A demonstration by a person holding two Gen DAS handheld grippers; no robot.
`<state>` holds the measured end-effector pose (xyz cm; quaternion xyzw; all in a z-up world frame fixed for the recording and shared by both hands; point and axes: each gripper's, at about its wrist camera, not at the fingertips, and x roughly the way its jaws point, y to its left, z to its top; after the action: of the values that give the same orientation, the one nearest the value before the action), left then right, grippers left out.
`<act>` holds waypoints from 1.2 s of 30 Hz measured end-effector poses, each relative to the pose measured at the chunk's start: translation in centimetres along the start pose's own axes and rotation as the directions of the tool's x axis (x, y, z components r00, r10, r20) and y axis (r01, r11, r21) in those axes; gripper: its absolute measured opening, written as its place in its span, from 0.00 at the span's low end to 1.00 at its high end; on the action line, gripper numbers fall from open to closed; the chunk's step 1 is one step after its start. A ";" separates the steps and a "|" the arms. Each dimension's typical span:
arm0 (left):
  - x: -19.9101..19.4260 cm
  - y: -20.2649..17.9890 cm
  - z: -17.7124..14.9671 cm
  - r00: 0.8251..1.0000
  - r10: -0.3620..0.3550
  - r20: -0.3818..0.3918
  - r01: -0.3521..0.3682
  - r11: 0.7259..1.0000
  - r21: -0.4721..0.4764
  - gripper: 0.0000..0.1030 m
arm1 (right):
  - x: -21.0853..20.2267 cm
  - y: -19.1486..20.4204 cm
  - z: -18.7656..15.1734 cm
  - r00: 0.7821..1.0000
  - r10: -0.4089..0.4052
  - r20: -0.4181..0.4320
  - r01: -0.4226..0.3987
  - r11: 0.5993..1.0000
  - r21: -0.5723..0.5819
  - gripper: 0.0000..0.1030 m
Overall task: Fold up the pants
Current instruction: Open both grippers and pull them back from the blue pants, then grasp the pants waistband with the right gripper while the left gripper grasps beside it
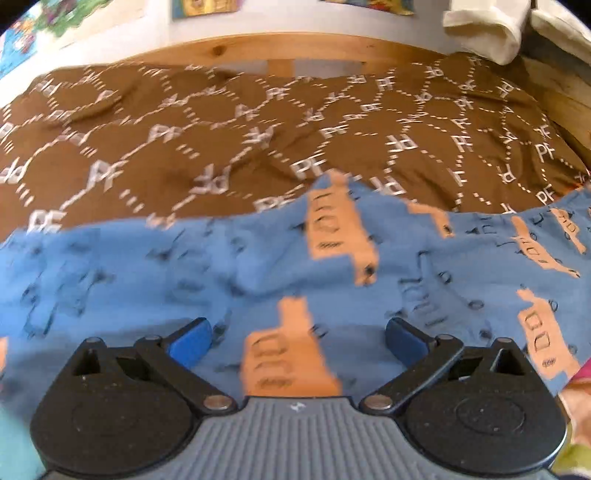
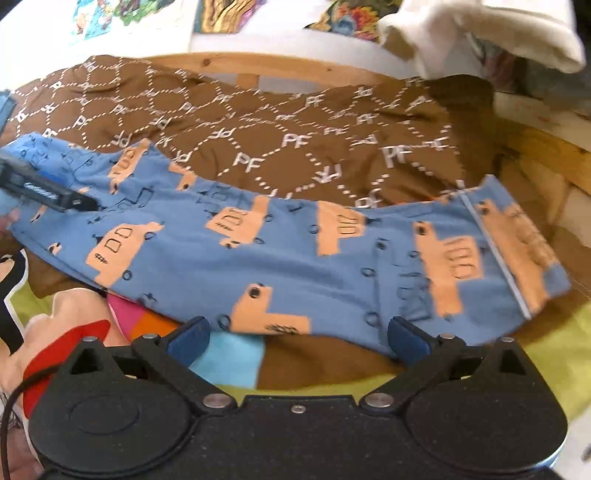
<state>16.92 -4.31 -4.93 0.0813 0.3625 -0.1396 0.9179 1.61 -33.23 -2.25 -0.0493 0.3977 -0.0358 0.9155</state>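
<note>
Blue pants [image 2: 288,258] with orange truck prints lie flat across the bed, stretched left to right; they also fill the lower left wrist view [image 1: 221,266]. My left gripper [image 1: 297,338] is open, hovering over the pants with nothing between its blue pads [image 1: 192,339]. It shows in the right wrist view [image 2: 55,192] at the pants' left end. My right gripper [image 2: 297,336] is open and empty, at the near edge of the pants, close to the right end with its pale seam [image 2: 495,251].
A brown blanket [image 1: 221,122] with white PF lettering covers the bed behind the pants. A wooden bed frame [image 1: 288,48] runs along the back. A cream cloth [image 2: 480,33] hangs at the upper right. A colourful printed sheet [image 2: 229,365] lies under the pants' near edge.
</note>
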 end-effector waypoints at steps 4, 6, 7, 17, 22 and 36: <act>-1.2 -0.7 -0.7 0.996 0.089 -0.013 -0.088 0.993 0.079 0.99 | -1.2 -1.3 -0.5 0.996 -0.086 0.020 0.084 0.995 0.062 0.99; -1.6 -1.1 -0.2 0.994 0.106 -0.031 -0.104 0.992 0.068 1.00 | -2.2 -2.7 -0.6 0.991 -0.130 0.041 0.123 0.982 0.144 0.99; -1.7 -1.3 0.1 0.994 0.101 -0.037 -0.099 0.993 0.060 1.00 | -2.8 -3.7 -0.7 0.987 -0.149 0.053 0.136 0.969 0.205 0.99; 0.4 -14.6 8.8 0.933 -0.344 0.109 0.317 0.925 0.211 1.00 | -4.8 -9.6 -0.4 0.979 -0.146 0.144 0.069 0.894 0.442 0.86; 3.1 -22.4 12.0 0.831 -0.546 0.108 0.489 0.809 0.325 1.00 | -4.8 -12.1 -0.5 0.974 -0.128 0.185 0.001 0.825 0.565 0.77; 10.4 -29.2 13.2 0.841 -0.541 0.025 0.510 0.807 0.297 0.97 | -4.3 -13.5 -0.5 0.968 -0.133 0.211 -0.009 0.825 0.565 0.58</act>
<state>23.45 -37.39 -3.90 0.0984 0.2970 -0.4420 0.8407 -2.02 -46.18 2.14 0.2049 0.2538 -0.1747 0.9290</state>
